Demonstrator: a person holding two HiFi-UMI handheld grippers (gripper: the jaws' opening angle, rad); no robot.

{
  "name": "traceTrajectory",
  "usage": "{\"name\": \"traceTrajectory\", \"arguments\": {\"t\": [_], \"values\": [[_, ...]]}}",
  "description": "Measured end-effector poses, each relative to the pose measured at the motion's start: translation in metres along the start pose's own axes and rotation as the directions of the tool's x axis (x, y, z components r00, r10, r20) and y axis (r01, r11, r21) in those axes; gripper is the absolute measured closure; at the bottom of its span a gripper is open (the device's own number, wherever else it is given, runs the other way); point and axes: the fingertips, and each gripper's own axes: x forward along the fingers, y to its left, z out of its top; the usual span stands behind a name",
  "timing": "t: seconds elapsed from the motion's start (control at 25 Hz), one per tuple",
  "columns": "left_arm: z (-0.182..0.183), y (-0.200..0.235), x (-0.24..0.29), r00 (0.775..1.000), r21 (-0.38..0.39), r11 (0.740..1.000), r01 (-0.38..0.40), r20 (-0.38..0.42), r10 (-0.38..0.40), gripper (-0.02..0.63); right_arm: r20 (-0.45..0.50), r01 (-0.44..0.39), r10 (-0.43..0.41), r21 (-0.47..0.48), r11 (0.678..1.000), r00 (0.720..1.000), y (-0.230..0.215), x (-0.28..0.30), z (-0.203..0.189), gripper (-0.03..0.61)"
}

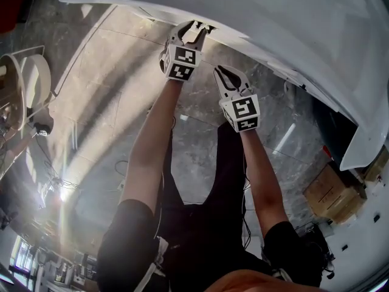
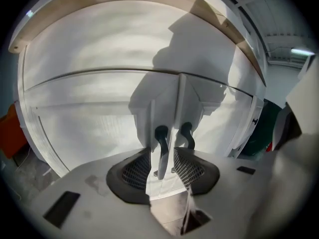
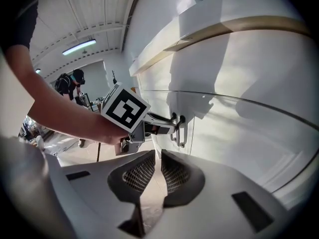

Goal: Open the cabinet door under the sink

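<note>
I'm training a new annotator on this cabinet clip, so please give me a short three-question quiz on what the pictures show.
1. Multiple choice: what stands between the open jaws of the left gripper? A) the left door handle B) a sponge C) nothing.
2. True or false: the right gripper is clamped on a handle.
3. Fill in: the cabinet doors carry ___ handles side by side.
Key: 1 A; 2 false, its jaws are together and empty; 3 two.

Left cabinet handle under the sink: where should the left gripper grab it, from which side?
Take the left handle at its straight mid-section, head-on to the door, one jaw each side. It's a slim upright bar standing off the door beside the centre seam; the open left gripper straddles it.
</note>
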Motion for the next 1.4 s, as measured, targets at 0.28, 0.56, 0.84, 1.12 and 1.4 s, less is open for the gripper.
{"name": "traceTrajectory", "arguments": {"t": [0.28, 0.56, 0.84, 1.12, 1.4], "values": [[0.001, 0.004, 0.006, 1.0, -0.079, 0.997, -0.01, 0.024, 0.012, 0.537, 0.012, 0.008, -0.008, 0.029, 1.0, 1.0, -0.002, 0.006, 0.005, 0.486], [-0.009, 0.0, -0.01, 0.999, -0.061, 0.998, -0.023, 0.045, 0.026, 0.56, -0.011, -0.009, 0.009, 0.039, 0.999, 1.0, 0.009, 0.01, -0.004, 0.486], [-0.035, -0.001, -0.059, 0.995, -0.076, 0.996, -0.037, 0.086, 0.043, 0.561, -0.016, -0.03, 0.031, 0.044, 0.999, 0.999, 0.023, 0.018, -0.001, 0.486], [-0.066, 0.006, -0.104, 0.995, -0.097, 0.995, -0.033, 0.094, 0.042, 0.561, -0.032, -0.073, 0.074, 0.033, 0.997, 0.997, 0.052, 0.029, 0.0, 0.486], [-0.081, 0.016, -0.128, 0.99, -0.16, 0.985, -0.064, 0.118, 0.083, 0.56, -0.046, -0.118, 0.118, 0.004, 0.993, 0.992, 0.083, 0.041, 0.003, 0.486]]}}
